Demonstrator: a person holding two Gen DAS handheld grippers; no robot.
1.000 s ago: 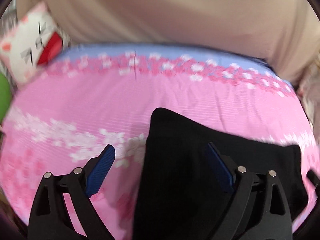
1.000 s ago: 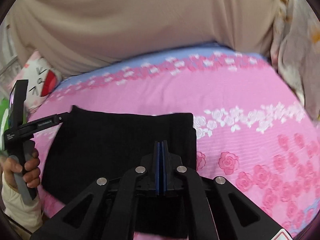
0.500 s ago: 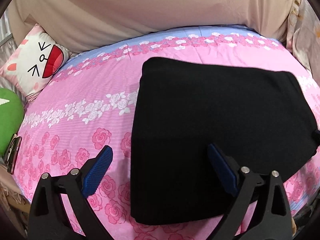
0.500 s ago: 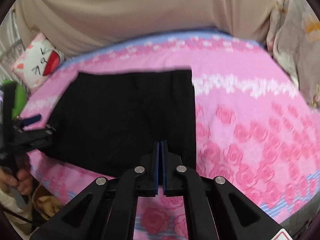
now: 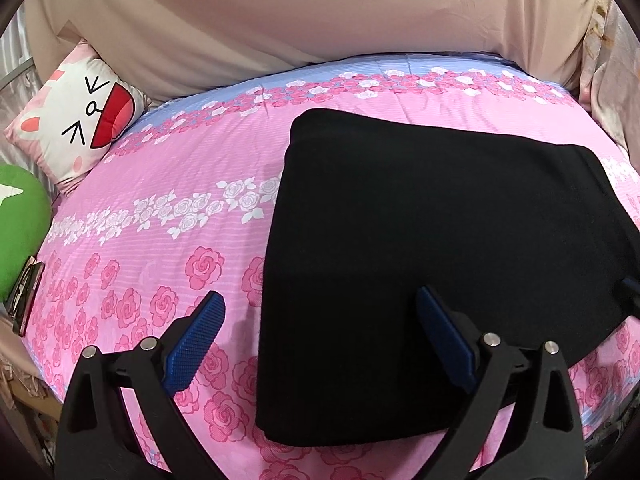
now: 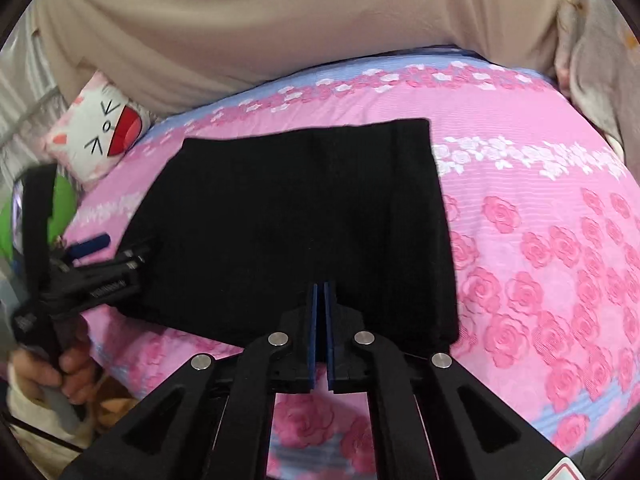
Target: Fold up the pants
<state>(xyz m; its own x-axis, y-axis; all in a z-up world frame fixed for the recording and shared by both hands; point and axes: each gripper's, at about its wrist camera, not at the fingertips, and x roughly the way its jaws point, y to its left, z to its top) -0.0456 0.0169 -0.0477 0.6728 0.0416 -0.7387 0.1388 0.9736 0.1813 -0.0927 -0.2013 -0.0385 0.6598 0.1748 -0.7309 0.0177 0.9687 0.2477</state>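
Note:
The black pants [image 5: 440, 260] lie folded into a flat rectangle on the pink rose bedsheet [image 5: 160, 208]. My left gripper [image 5: 320, 320] is open wide above the pants' near left part. Its right finger is over the cloth and its left finger over the sheet, with nothing gripped. In the right wrist view the pants [image 6: 300, 220] fill the middle. My right gripper [image 6: 321, 292] hovers at their near edge. Its blue pads are almost together, just opening to a thin slit, with nothing between them. A hand [image 6: 52, 372] holds the left gripper [image 6: 100, 264] at the pants' left edge.
A white cartoon-face pillow [image 5: 76, 116] and a green cushion [image 5: 20, 232] sit at the bed's left. A beige cloth-covered wall [image 5: 320, 20] backs the bed. Pale floral fabric [image 6: 592, 60] hangs at the right. A small dark object [image 5: 26, 300] lies at the left bed edge.
Both grippers have drawn back and down from the pants, so the whole folded rectangle now shows. The right pads, pressed together before, now show a thin slit. The left jaws stayed wide.

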